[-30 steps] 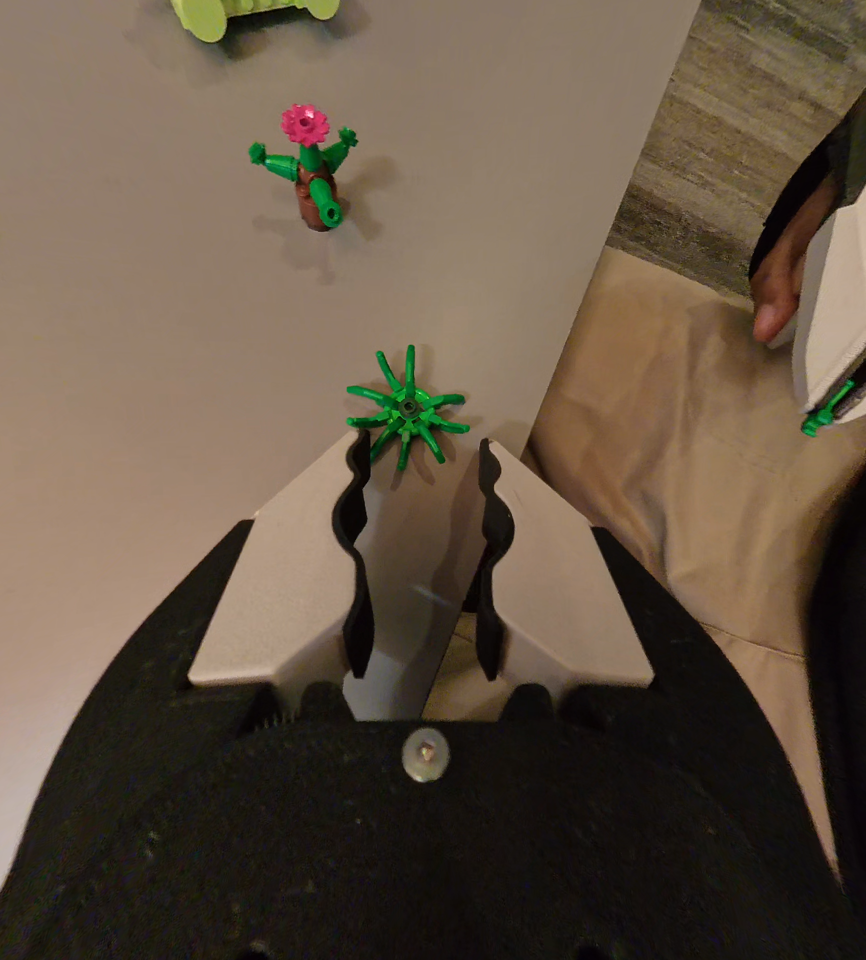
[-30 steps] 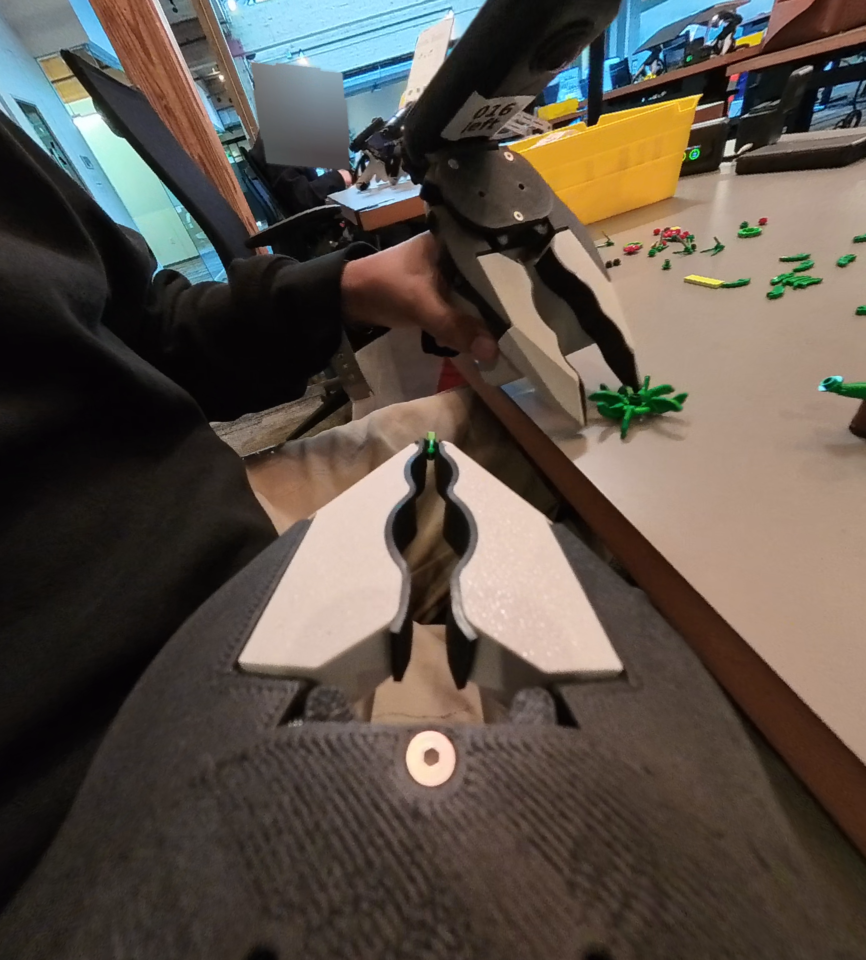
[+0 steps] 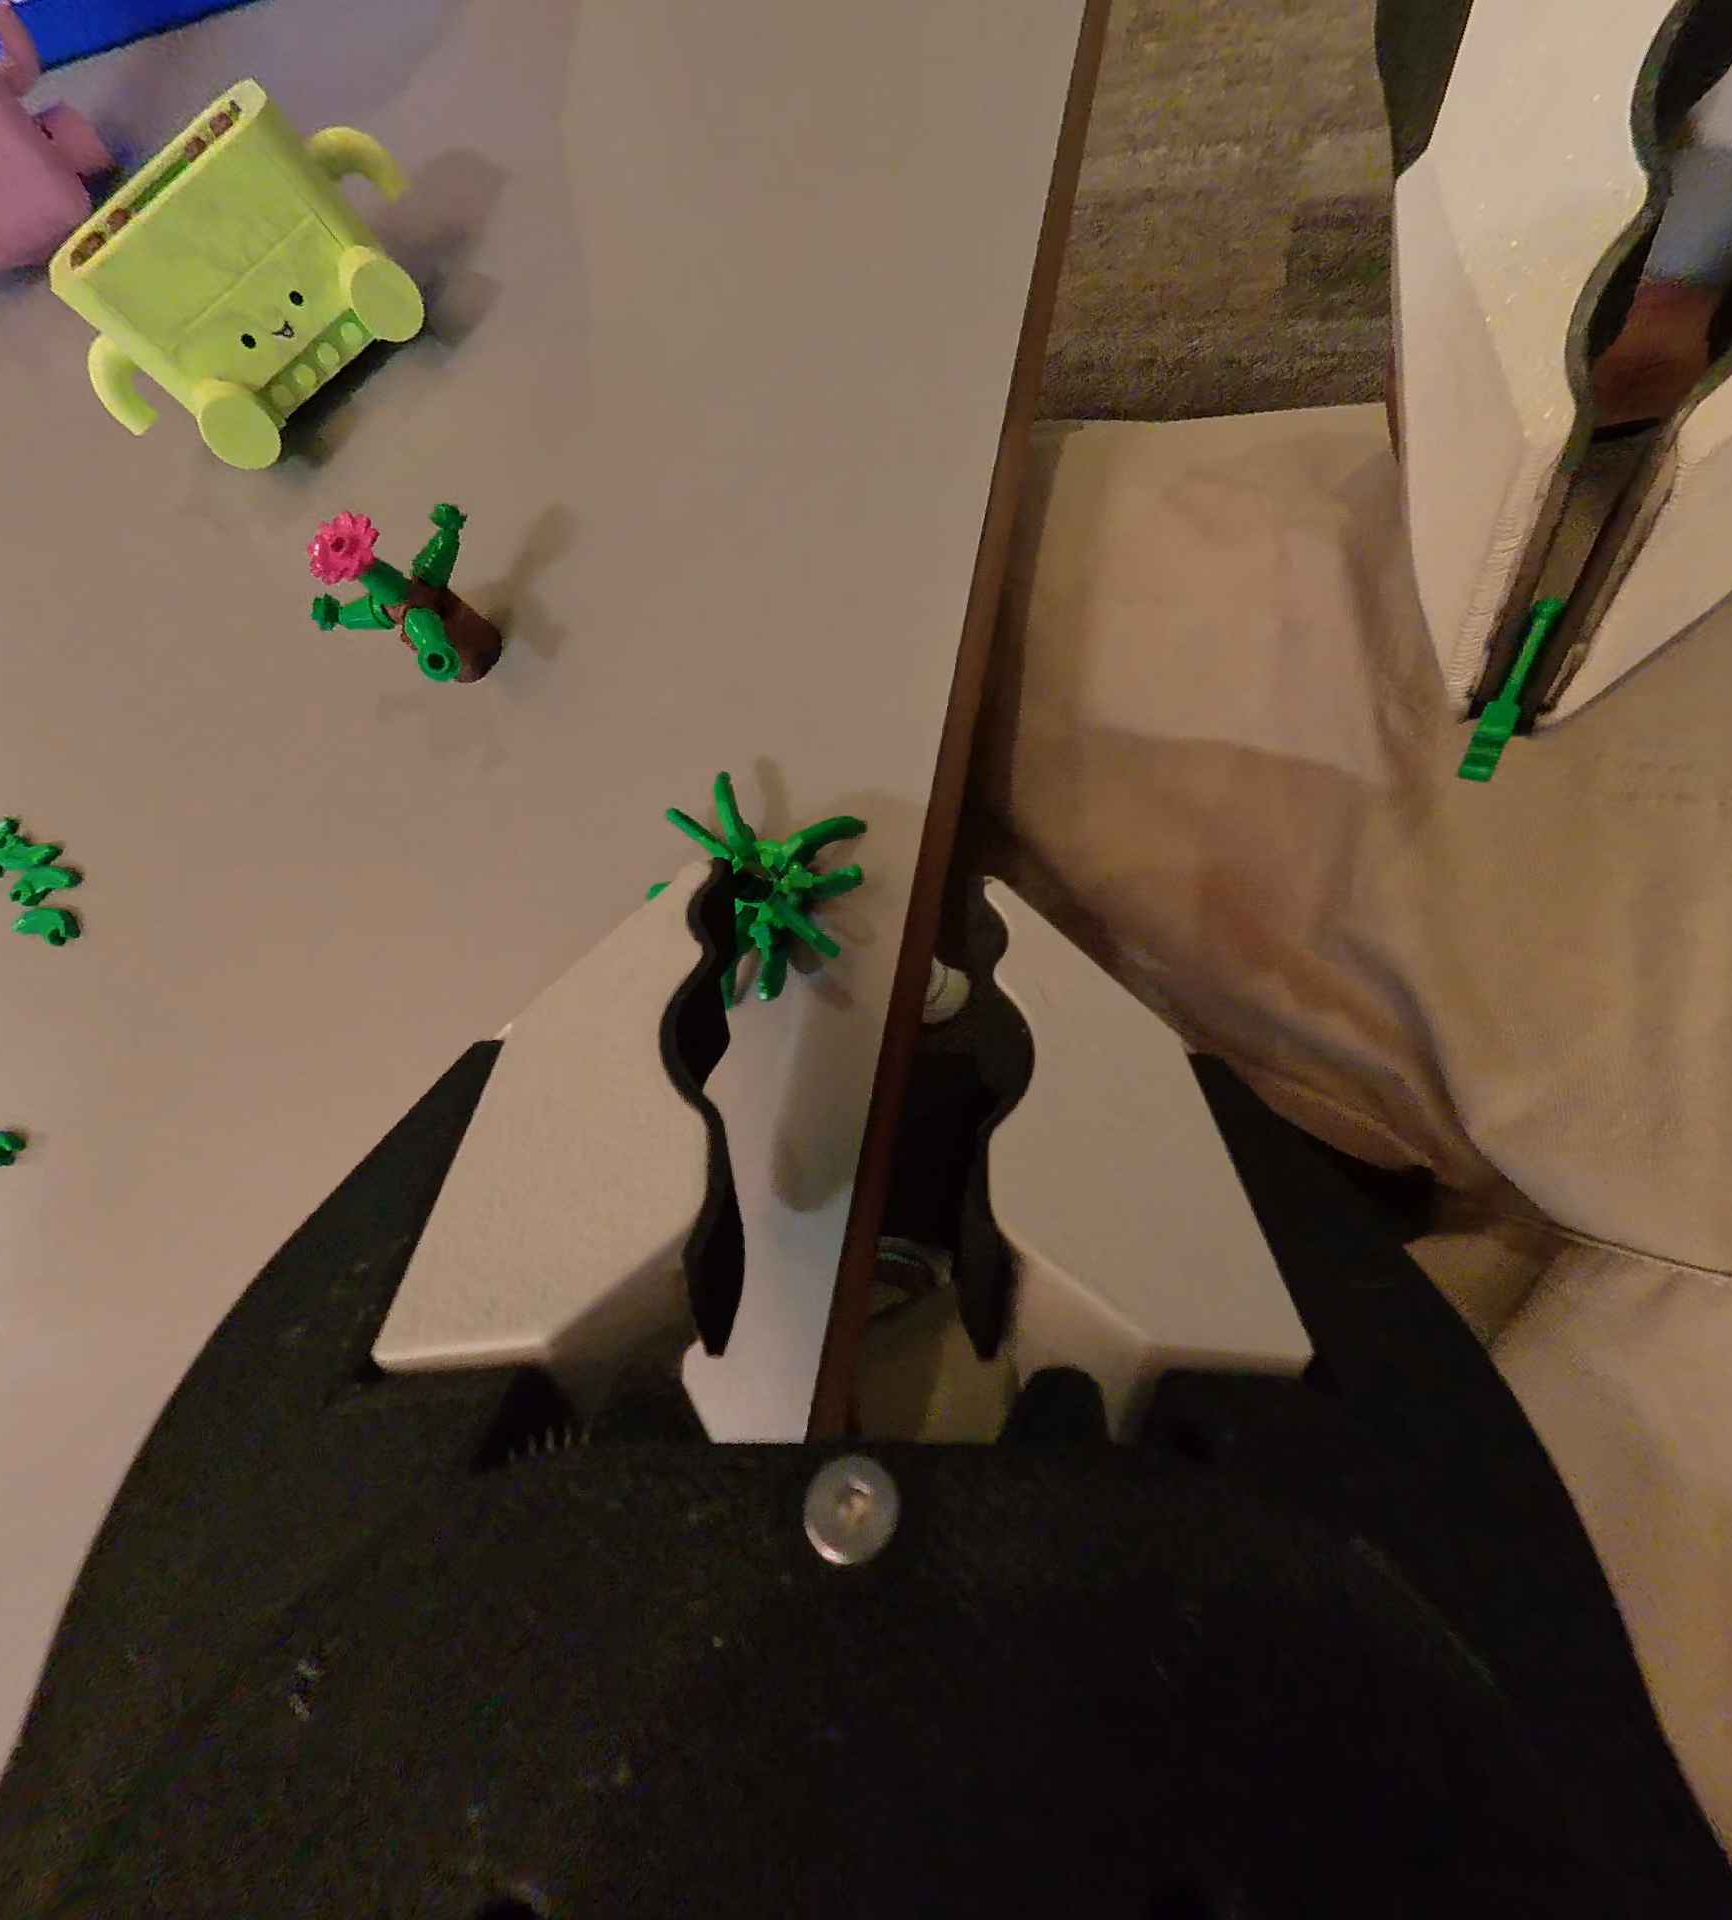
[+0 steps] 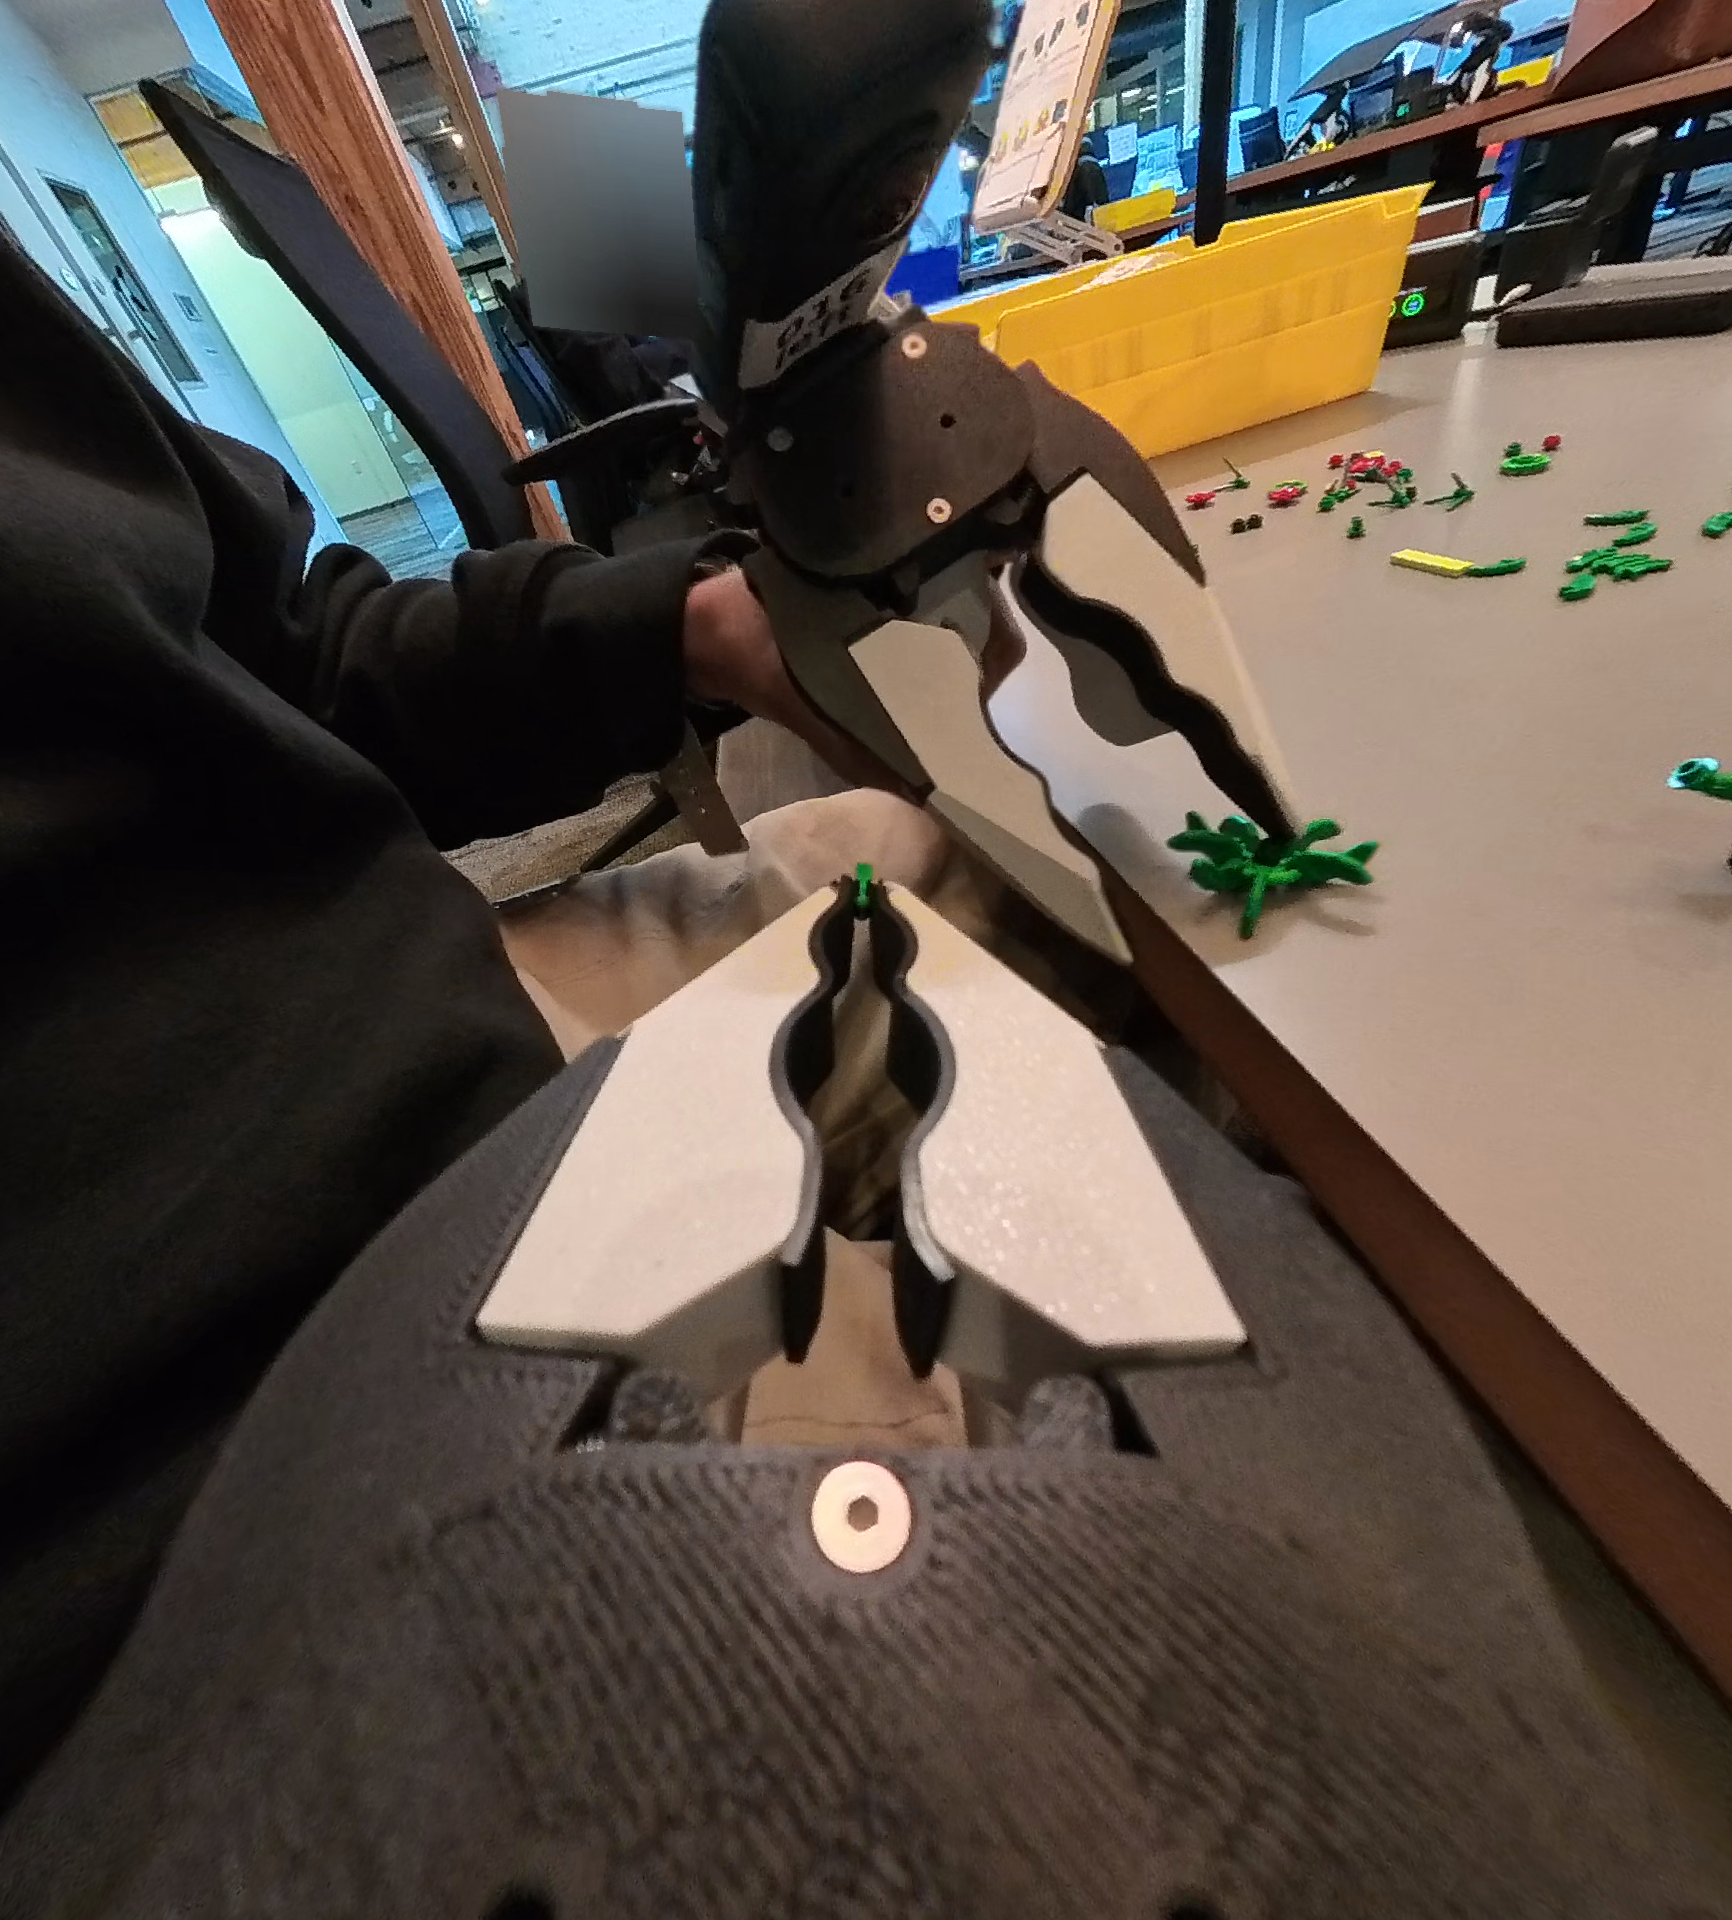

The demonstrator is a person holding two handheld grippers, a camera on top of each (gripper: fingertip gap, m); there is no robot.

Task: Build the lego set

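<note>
Green and spiky, one leafy lego piece (image 3: 779, 894) lies at the table (image 3: 633, 520) edge, one finger of the spread-open left gripper (image 3: 846, 914) touching it. One thin green stem (image 3: 1501, 691) sits pinched in the right gripper (image 4: 862, 894), off the table.

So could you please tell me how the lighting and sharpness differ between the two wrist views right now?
Left wrist view: dim and warm; the lime green figure and spiky green plant piece cast soft shadows on the table, and the frame edges are smeared. Right wrist view: brighter and cooler, with daylight behind; the yellow bin is crisp, and the wide lens bends the table edge.
</note>
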